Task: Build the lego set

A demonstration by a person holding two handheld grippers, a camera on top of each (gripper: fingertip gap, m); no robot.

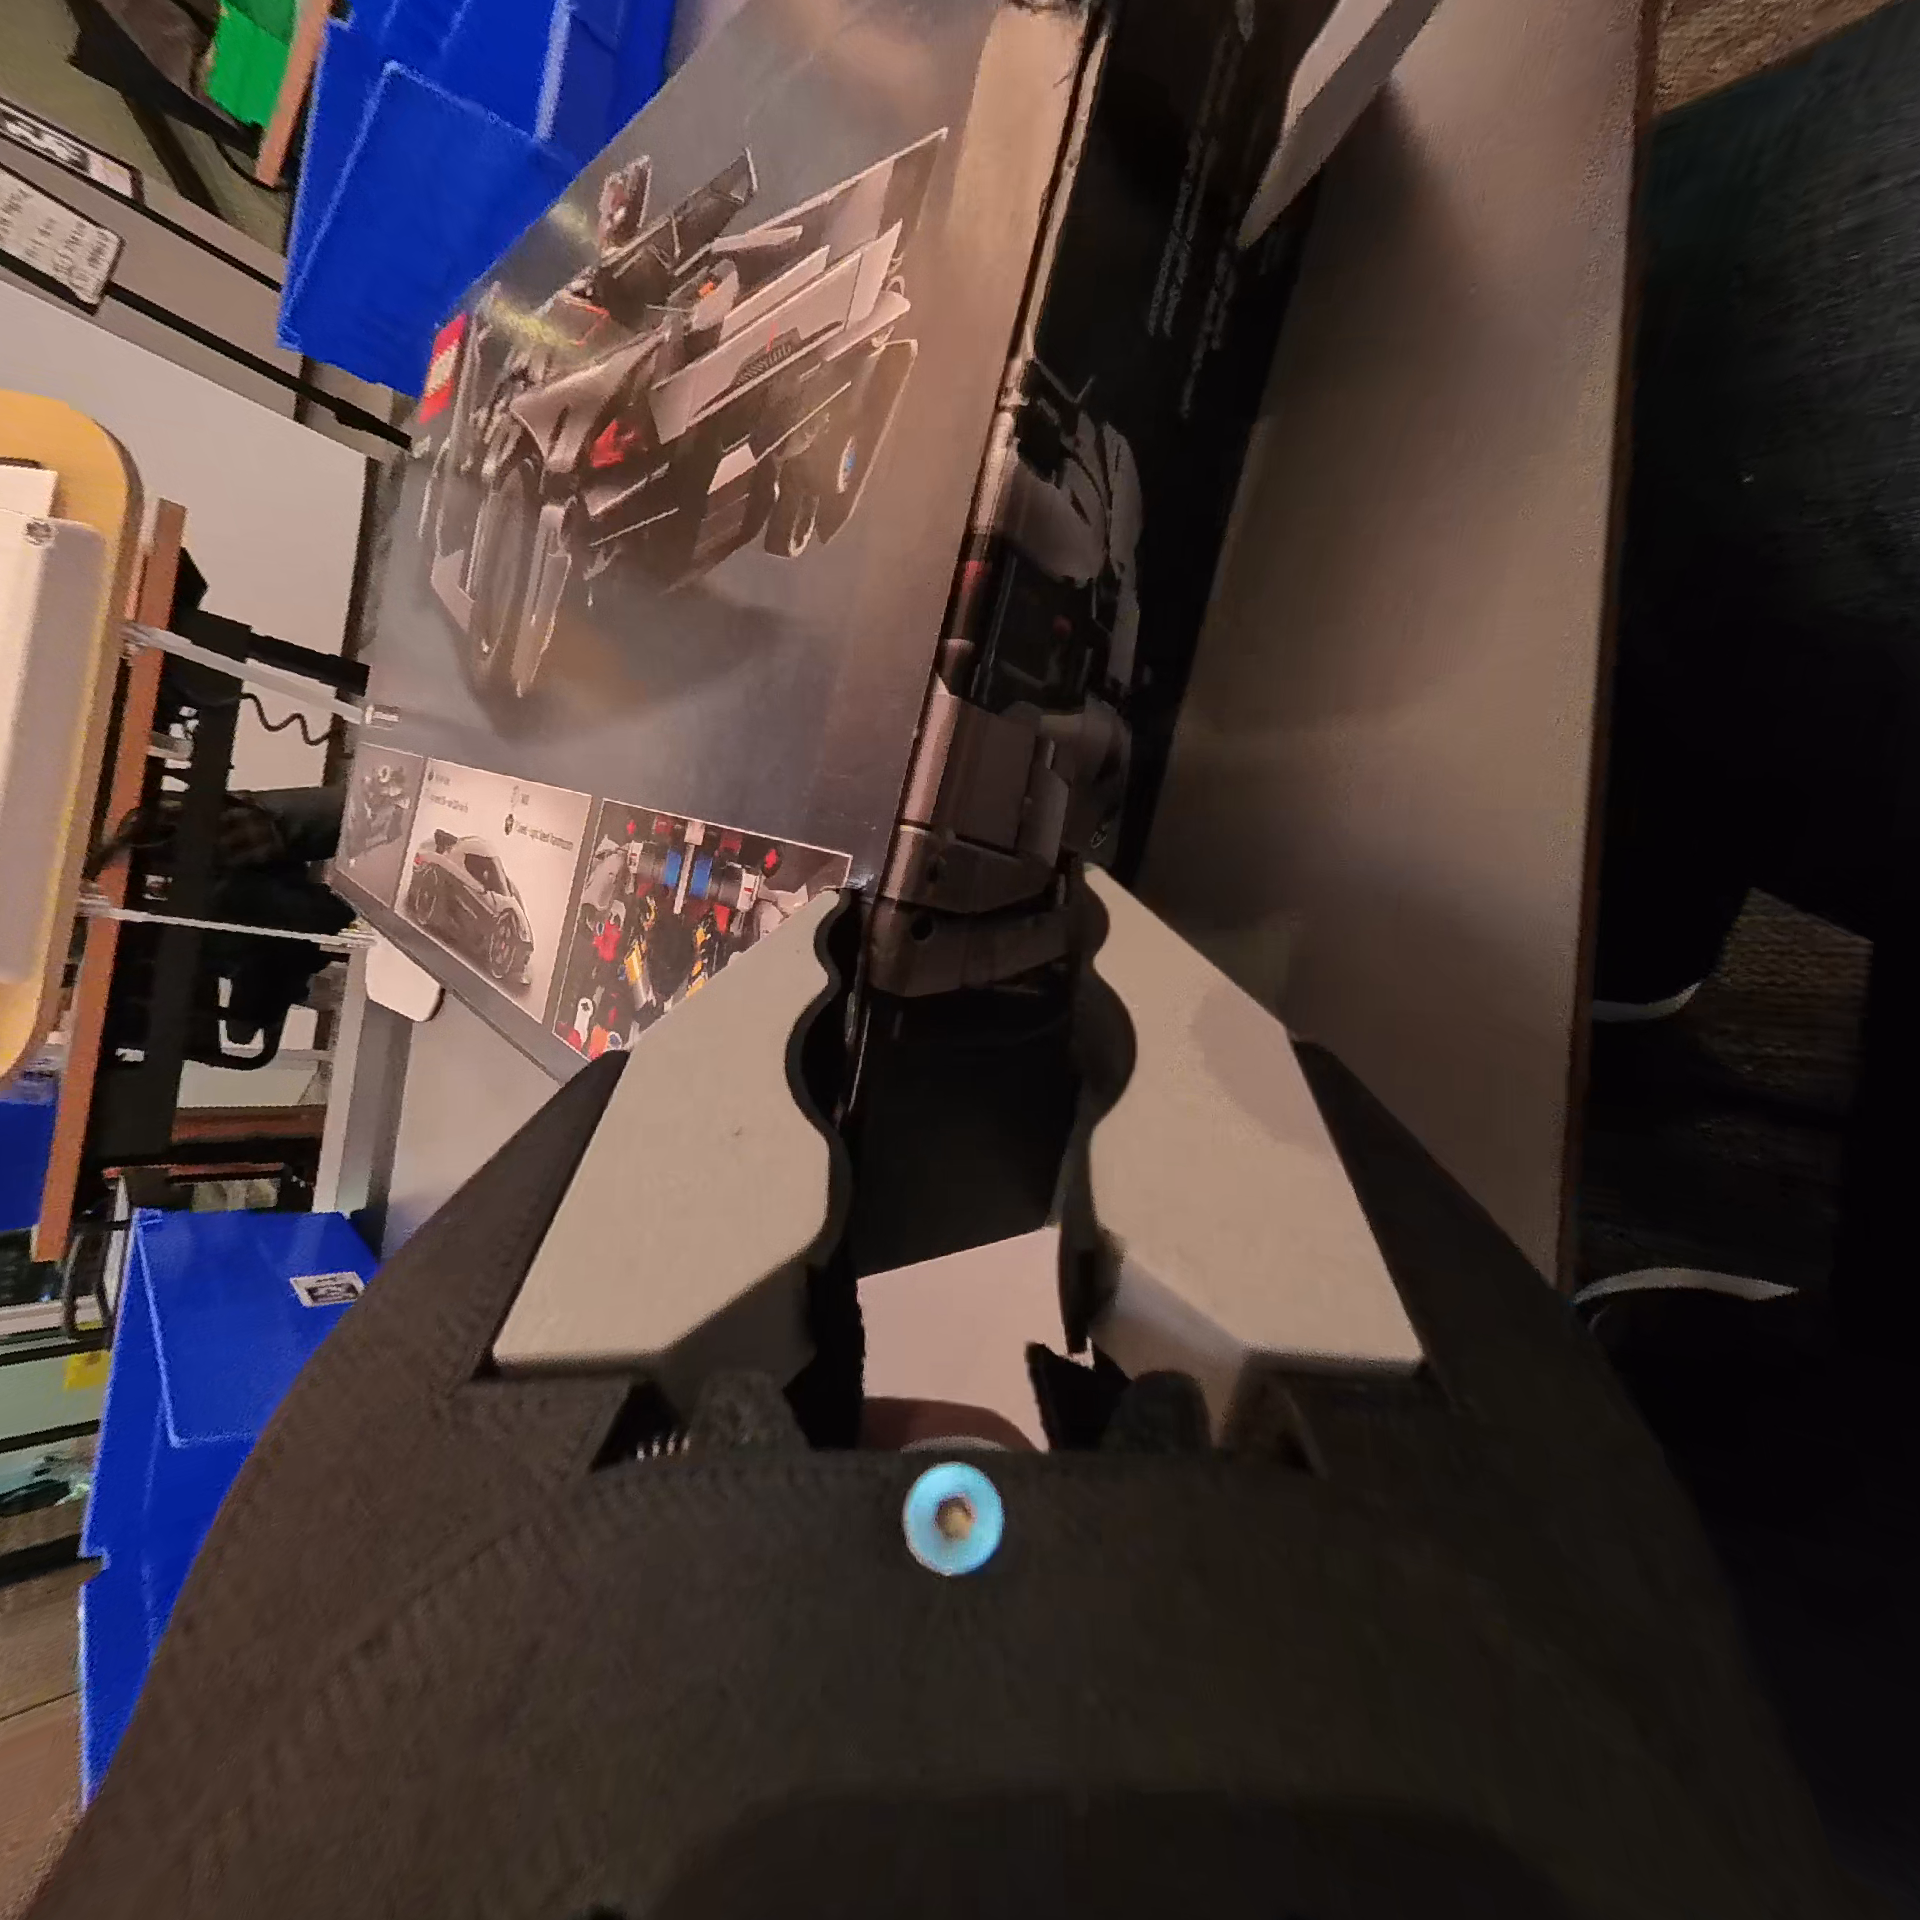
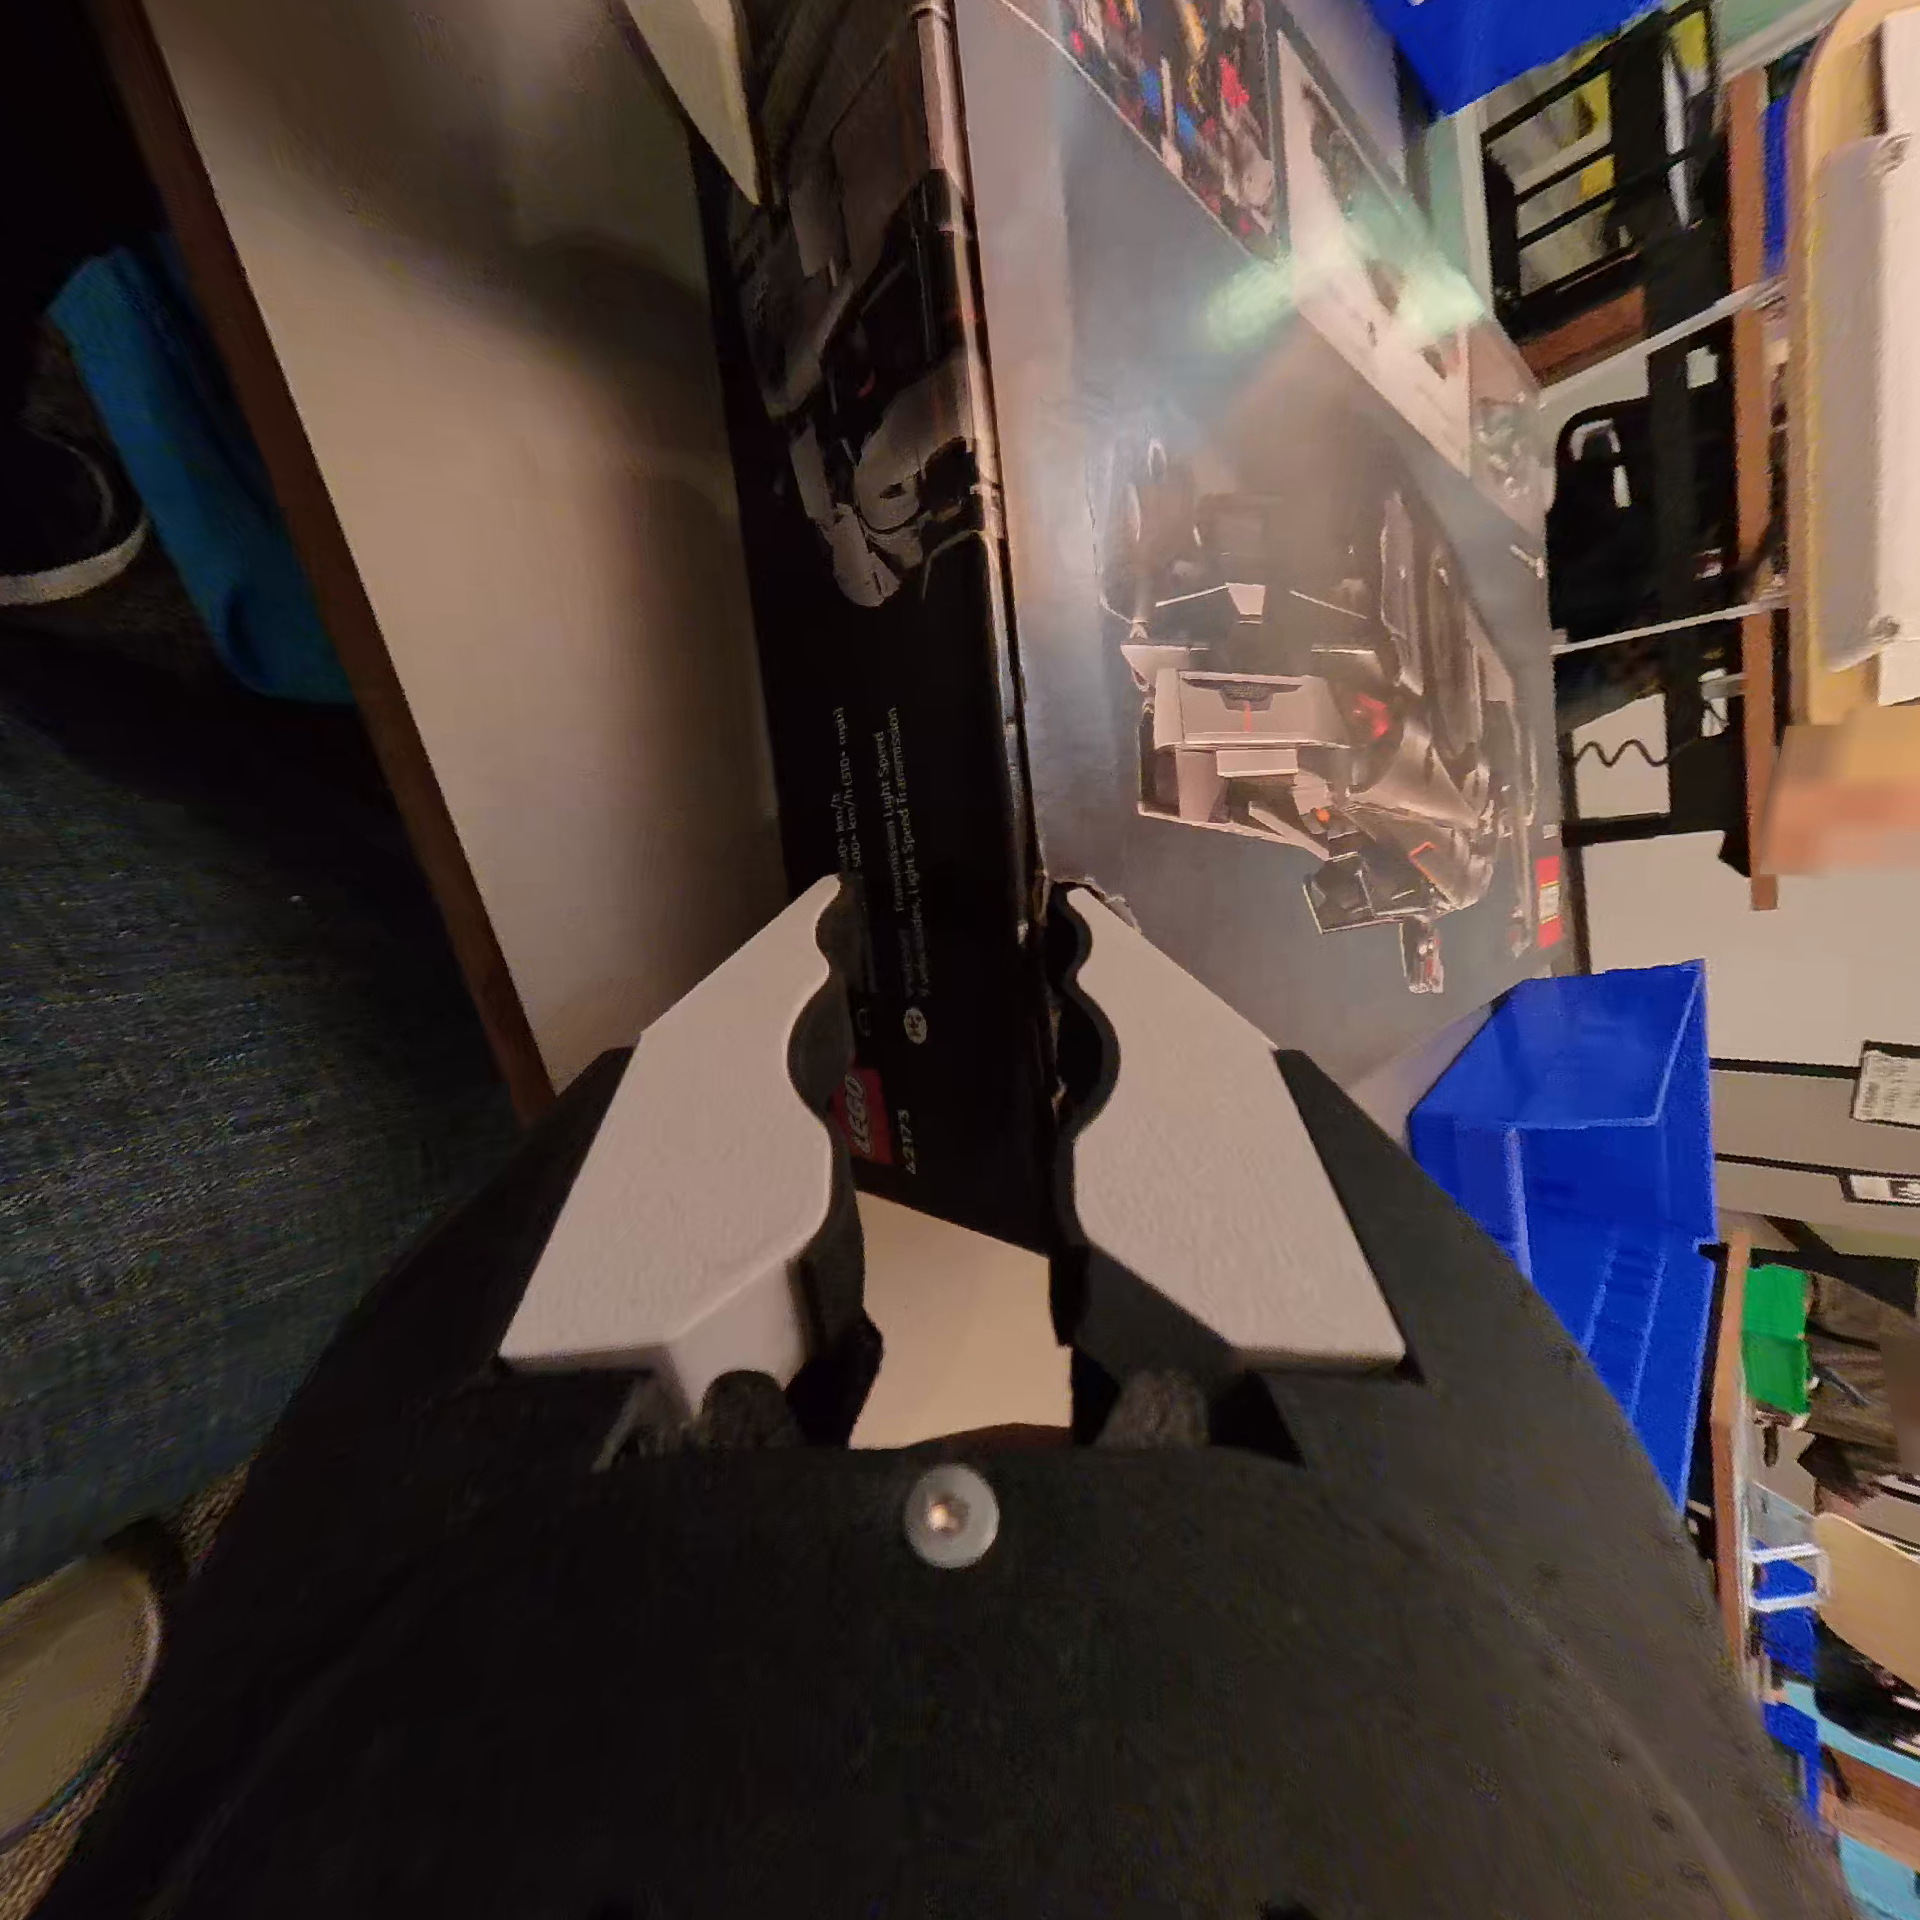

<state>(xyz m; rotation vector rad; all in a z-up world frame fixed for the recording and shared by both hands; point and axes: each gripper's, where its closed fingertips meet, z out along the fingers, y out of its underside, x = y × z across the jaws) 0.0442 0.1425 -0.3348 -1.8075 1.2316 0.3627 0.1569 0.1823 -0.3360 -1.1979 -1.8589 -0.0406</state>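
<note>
Flanking boxed lego set (image 1: 675, 499): blue bins (image 1: 436, 177).

A white tabletop (image 1: 1403, 727) with a brown edge band (image 2: 312, 582) runs through both wrist views, and past that edge lies dark blue-grey carpet (image 2: 156, 1039), where the toe of a shoe (image 2: 62, 1683) and a blue cloth-like shape (image 2: 197, 468) show, too dim to name more exactly. Across the table stand bright blue plastic storage bins (image 1: 436, 187), another blue bin (image 1: 218, 1455) nearer in the left view, and a blue bin (image 2: 1579, 1143) in the right view, with something green (image 1: 249, 52) tucked beyond them. A black metal frame (image 1: 197, 790) with a coiled black cable (image 1: 286, 722) stands against a pale wall, beside a tan wooden panel (image 1: 62, 727) carrying a white block.
</note>
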